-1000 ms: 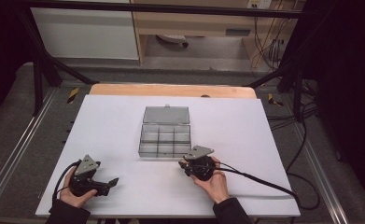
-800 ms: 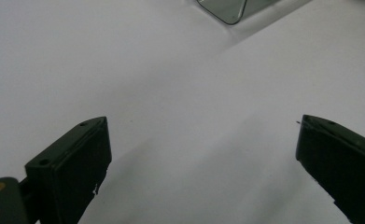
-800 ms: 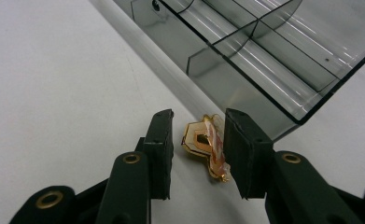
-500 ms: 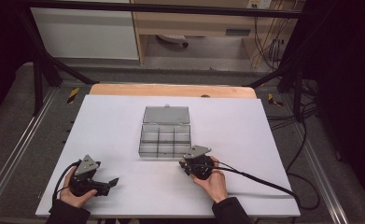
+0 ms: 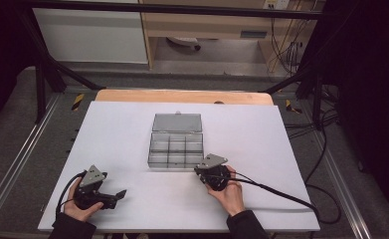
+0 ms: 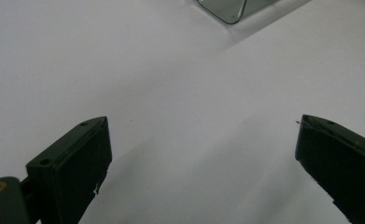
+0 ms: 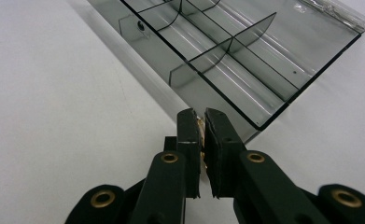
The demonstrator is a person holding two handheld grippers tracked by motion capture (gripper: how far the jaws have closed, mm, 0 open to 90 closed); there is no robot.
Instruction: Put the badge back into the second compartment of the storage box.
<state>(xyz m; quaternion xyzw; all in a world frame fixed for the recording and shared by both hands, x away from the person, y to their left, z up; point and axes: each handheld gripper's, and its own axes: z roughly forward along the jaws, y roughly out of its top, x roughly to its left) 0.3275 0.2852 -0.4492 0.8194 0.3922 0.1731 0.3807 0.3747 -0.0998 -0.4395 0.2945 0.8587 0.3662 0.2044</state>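
Observation:
A clear smoky-grey compartment box [image 5: 176, 147] lies open in the middle of the white table [image 5: 112, 134], its lid [image 5: 177, 122] folded flat behind it. My right gripper [image 5: 199, 171] rests at the box's near right corner. In the right gripper view its jaws [image 7: 202, 119] have just been closing and now pinch a small brass-coloured piece [image 7: 200, 125] just in front of the box wall [image 7: 203, 93]. My left gripper [image 5: 120, 195] lies near the front left of the table. Its jaws [image 6: 203, 154] stand wide apart over bare table.
The box's compartments [image 7: 245, 56] look empty from the right gripper view. A wooden strip [image 5: 182, 96] borders the table's far edge. Cables [image 5: 281, 191] trail from the right gripper across the table to the right. Metal rails [image 5: 13, 164] run along both sides.

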